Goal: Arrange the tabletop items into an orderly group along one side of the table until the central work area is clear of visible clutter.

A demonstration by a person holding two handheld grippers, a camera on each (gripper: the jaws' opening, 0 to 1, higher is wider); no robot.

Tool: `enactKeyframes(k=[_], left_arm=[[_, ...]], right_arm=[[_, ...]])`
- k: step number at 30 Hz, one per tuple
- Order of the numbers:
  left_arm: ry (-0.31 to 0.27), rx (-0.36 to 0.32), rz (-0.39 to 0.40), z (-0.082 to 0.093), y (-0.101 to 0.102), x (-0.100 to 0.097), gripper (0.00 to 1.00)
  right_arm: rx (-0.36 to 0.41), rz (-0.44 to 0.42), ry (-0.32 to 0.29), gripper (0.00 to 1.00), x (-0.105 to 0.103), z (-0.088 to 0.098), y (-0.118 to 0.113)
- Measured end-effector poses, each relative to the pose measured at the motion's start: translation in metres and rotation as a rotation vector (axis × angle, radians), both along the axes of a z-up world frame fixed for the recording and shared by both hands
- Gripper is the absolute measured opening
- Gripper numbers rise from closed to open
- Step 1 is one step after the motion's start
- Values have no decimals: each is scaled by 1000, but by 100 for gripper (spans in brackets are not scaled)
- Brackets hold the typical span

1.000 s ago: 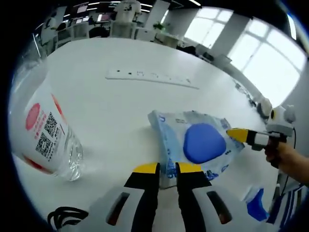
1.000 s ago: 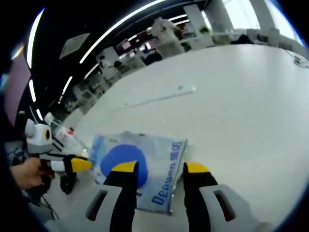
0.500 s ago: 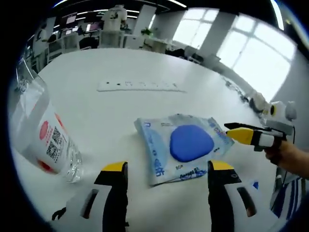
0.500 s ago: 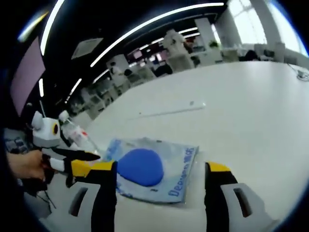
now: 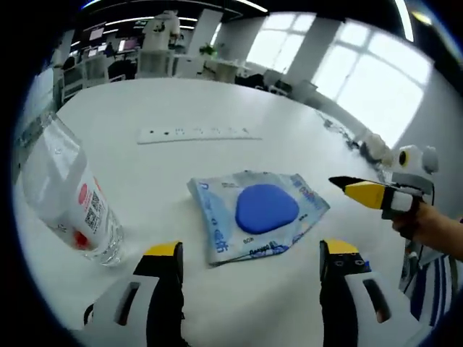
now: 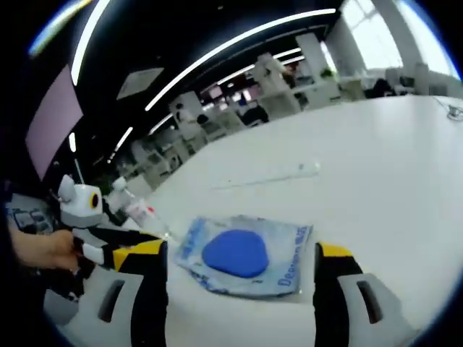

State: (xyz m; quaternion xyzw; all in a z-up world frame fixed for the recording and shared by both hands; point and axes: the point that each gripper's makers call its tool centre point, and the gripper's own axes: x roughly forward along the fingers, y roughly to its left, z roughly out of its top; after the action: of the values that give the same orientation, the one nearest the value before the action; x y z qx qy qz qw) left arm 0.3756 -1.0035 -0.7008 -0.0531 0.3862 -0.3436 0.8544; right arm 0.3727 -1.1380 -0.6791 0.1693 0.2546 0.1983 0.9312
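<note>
Blue-printed soft plastic wipes pack with a blue oval lid (image 5: 260, 213) lies flat mid-table (image 5: 181, 159), clear plastic water bottle (image 5: 69, 202) near it. Likely light, floppy, slippery; best pinched at an edge. Left gripper (image 5: 249, 254) and right gripper (image 6: 239, 253): jaws apart, empty.

The counter (image 5: 181, 108) has a smooth, matt white surface. The wipes pack (image 5: 253, 213) is soft, crinkled plastic film with a glossy sheen and a smooth blue lid patch. The bottle (image 5: 69, 199) is clear, glossy plastic with a printed paper-like label.
</note>
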Motion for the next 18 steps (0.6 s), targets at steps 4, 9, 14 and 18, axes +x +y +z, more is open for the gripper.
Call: enactKeyframes(k=[4,9,14,18], left_arm=[[2,-38,-6,12,-3,-8,77],[-4,-35,-28,17,-4,-23,77],[21,-73,-16,29,-1,-44,77],[10,-37,-28,33,4,-52,77]], right_arm=[[14,15,-14,80,-5,9,6],[21,24,-27,80,-12,18,9],[41,34,-29,79,-24,25,7],[48,38,-36,78,-32,30,5]])
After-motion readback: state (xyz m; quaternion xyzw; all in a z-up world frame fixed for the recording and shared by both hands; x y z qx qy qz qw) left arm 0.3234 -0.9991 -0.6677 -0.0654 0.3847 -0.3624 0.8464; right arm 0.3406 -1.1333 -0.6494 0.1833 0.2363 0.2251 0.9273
